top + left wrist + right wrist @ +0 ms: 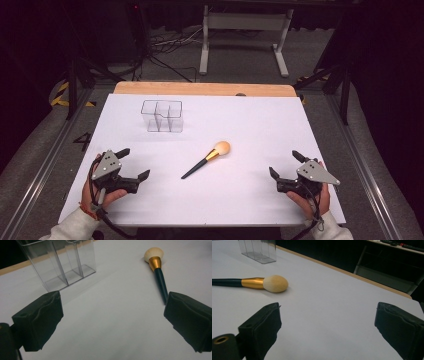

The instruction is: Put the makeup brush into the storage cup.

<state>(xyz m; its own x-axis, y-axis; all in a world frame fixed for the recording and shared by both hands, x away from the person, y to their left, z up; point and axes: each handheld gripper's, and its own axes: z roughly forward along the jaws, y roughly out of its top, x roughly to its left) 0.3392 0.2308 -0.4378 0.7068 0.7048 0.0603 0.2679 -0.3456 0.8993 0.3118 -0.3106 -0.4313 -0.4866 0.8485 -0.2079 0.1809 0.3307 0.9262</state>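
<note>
At the left edge of the white desk (250, 120), the left tool (134, 164) rests in the person's hand with its jaws spread wide and nothing between them. A clear divided organizer (162, 116) stands farther back. The makeup brush (207, 159) lies flat mid-desk between both tools and well apart from each, its bristle head pointing away toward the far right. The right tool (285, 164) rests at the right edge, equally wide open and empty.

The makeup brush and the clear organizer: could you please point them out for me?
makeup brush (221, 148), high view, on its bristle head.
clear organizer (162, 122), high view, on its front wall.
</note>
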